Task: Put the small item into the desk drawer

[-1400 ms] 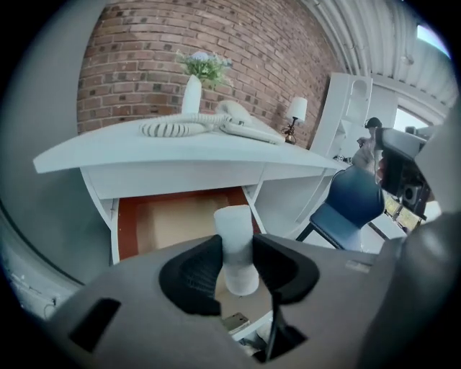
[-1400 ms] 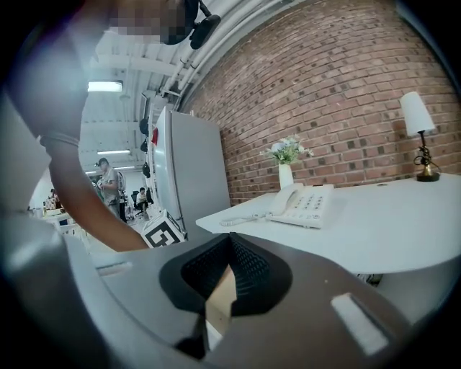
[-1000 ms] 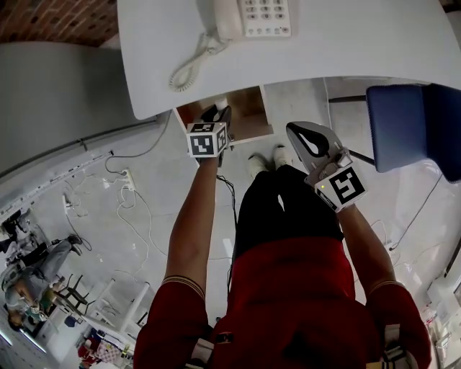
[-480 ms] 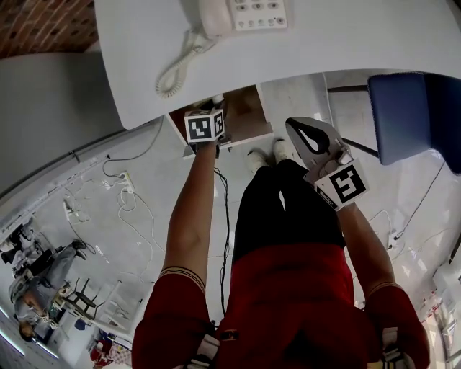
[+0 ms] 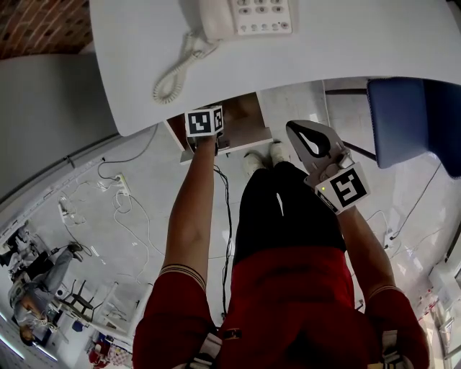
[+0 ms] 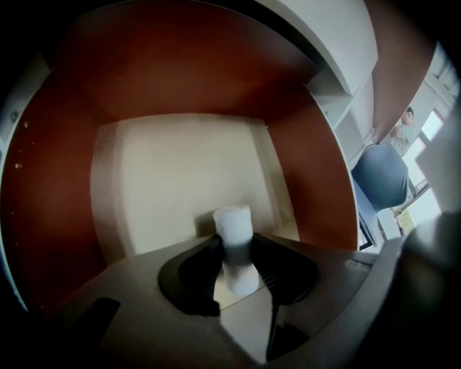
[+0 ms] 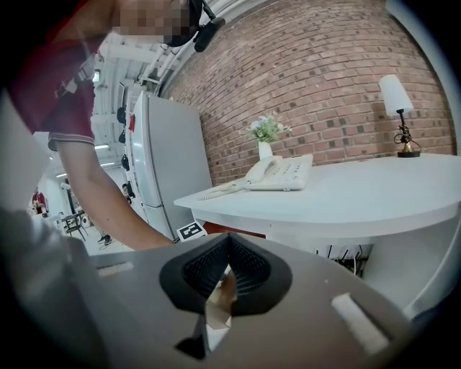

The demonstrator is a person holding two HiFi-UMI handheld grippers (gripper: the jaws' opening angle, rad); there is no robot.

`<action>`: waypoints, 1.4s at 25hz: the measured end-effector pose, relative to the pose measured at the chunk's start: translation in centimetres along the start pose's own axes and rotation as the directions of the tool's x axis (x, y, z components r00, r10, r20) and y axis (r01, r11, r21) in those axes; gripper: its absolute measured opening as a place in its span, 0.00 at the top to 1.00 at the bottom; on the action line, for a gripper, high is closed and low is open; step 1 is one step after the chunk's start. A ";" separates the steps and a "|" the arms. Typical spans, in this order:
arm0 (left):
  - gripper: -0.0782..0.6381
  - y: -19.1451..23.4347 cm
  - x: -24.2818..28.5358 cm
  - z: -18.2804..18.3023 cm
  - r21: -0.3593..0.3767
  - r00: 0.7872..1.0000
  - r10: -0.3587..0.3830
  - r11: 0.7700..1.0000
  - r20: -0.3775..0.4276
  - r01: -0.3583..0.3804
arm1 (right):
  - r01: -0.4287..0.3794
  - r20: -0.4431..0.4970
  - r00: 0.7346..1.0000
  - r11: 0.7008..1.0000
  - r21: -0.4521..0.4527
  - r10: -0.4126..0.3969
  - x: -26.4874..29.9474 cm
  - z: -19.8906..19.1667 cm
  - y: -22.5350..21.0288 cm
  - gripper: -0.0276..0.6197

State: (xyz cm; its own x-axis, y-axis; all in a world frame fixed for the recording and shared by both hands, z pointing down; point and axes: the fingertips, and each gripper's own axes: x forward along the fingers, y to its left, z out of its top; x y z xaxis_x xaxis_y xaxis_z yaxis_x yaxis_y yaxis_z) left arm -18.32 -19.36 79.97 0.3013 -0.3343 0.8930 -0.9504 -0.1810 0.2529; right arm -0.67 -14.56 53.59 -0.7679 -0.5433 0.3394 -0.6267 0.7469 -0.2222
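A brick wall (image 7: 324, 79) backed a white table (image 5: 346, 43), and the pale tiled floor (image 5: 65, 173) below it was strewn with white cables (image 5: 133, 209). The only clear print was the black-and-white square markers on each gripper's cube (image 5: 204, 121). The figures on the keys of the white telephone (image 5: 245, 14) were too small to read. The telephone stood towards the table's far edge, and its coiled cord (image 5: 173, 76) trailed towards the table's left edge. A vase of flowers (image 7: 265, 140) stood beside the telephone, and a lamp (image 7: 398, 101) stood further along the wall side. A tall grey refrigerator (image 7: 166, 180) stood off the table's end, and a blue chair (image 5: 410, 119) was drawn up on the right.

Under the table's near edge a drawer (image 6: 180, 79) stood open, with red-brown walls and a pale bottom. The left gripper (image 6: 234, 243) reached inside it, its jaws clamped on the small item (image 6: 233, 220), a stubby white cylinder held upright above the drawer's bottom. No view showed whether the item touched the bottom, and nothing else showed in the part of the drawer in sight.

The right gripper (image 7: 228, 241) hung clear of the table in front of the person's legs. Its jaws were drawn together at the tips, with nothing held between them.
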 end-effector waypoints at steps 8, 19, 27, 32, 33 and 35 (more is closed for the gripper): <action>0.68 0.6 0.9 -0.3 0.004 1.000 0.013 1.000 -0.018 -0.013 | 0.004 0.005 1.000 1.000 0.007 -0.004 0.5 0.1 -0.6 0.94; 0.62 0.1 -0.4 0.5 0.025 1.000 0.005 1.000 0.009 -0.005 | -0.008 -0.006 1.000 1.000 0.006 0.008 0.8 0.1 -0.9 0.94; 0.63 -2.1 -5.0 2.2 0.068 0.994 -0.029 0.997 0.102 0.022 | -0.034 0.012 0.999 0.999 -0.002 0.034 0.8 1.9 0.3 0.94; 0.67 -4.6 -9.6 2.9 0.128 0.980 -0.058 0.991 0.192 0.033 | -0.050 0.027 0.998 0.999 -0.006 0.050 0.6 3.4 1.6 0.94; 0.68 -5.1 -10.5 3.1 0.142 0.975 -0.066 0.989 0.211 0.037 | -0.052 0.033 0.998 0.999 -0.006 0.052 0.6 3.7 1.8 0.94; 0.70 -6.2 -12.5 3.5 0.158 0.964 -0.086 0.986 0.252 0.047 | -0.055 0.043 0.998 0.998 -0.007 0.055 0.4 4.3 2.1 0.94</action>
State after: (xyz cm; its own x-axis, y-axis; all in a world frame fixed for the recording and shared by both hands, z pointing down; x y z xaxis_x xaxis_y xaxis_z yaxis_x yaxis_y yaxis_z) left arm -15.88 -17.32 65.91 0.3917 -0.5399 0.7450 -0.9112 -0.3399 0.2328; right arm -2.91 -14.88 49.32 -0.8062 -0.5173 0.2873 -0.5827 0.7783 -0.2339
